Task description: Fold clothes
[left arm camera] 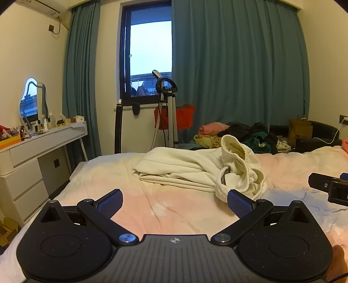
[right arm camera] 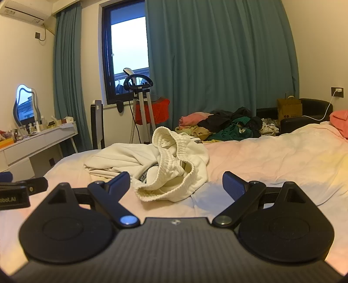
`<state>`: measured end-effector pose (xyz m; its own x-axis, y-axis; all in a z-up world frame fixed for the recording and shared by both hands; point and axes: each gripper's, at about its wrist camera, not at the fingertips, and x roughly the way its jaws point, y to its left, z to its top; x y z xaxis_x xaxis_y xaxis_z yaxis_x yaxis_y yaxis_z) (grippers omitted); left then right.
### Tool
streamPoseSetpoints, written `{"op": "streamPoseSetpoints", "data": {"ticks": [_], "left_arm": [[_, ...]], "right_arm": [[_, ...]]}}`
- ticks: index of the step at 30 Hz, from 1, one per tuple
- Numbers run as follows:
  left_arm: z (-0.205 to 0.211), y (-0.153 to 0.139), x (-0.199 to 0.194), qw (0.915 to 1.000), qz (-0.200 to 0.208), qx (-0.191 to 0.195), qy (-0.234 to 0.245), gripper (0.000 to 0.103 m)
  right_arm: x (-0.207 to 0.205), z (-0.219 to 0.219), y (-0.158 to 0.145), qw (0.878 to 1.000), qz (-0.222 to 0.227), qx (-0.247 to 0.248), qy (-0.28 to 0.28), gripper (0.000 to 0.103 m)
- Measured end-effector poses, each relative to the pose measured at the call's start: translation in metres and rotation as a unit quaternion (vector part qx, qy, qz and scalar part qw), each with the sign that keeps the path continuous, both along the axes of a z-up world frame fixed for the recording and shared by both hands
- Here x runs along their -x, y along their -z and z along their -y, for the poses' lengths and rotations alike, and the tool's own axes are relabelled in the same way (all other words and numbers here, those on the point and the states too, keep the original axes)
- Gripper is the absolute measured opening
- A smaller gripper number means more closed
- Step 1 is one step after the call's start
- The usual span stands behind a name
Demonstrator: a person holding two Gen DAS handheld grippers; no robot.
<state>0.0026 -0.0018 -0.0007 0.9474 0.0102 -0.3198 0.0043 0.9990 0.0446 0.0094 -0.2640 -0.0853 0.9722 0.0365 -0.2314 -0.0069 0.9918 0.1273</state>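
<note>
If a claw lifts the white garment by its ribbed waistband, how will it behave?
The white garment probably goes floppy: it already lies in soft folds on the bed. Its thick ribbed waistband may grip well. The half-folded part likely unfolds.

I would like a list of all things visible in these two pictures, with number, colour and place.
white garment: 1, cream white, partly folded, ribbed waistband bunched up, on the bed
bed: 1, pale pink and white sheet, foreground
clothes pile: 1, pink, black, green, yellow, behind the bed
curtains: 2, teal, either side of the window
window: 1, dark frame, back wall
garment steamer: 1, black and silver, under the window
red cloth: 1, behind the steamer
dressing table: 1, white, left, holding bottles
mirror: 1, lit rim, on that table
paper bag: 1, brown, right
air conditioner: 1, white, upper left
left gripper: 1, black, blue pads, open
right gripper: 1, same, open
</note>
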Motion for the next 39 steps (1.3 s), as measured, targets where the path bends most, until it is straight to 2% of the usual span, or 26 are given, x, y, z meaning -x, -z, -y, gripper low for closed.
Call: {"op": "streamPoseSetpoints", "data": {"ticks": [7,9,13,32,39], "left_arm": [[-0.005,0.003,-0.004,0.9998,0.005,0.018,0.002,0.103],[-0.004,0.002,0.003,0.9998,0.009,0.015,0.003,0.103],[0.015,0.005,-0.010,1.0000,-0.006,0.005,0.001,0.103],[0.011,0.004,-0.007,0.9998,0.000,0.010,0.016,0.103],[0.012,0.007,-0.009,1.0000,-0.007,0.004,0.005,0.103]], "right_arm": [[0.004,0.000,-0.003,1.000,0.000,-0.001,0.001,0.093],[0.005,-0.004,-0.001,1.000,0.001,0.001,0.002,0.093],[0.002,-0.003,0.004,1.000,-0.001,0.004,0.001,0.093],[0.006,-0.006,0.000,1.000,-0.001,0.007,0.004,0.093],[0.007,-0.005,-0.002,1.000,-0.003,-0.001,0.007,0.093]]}}
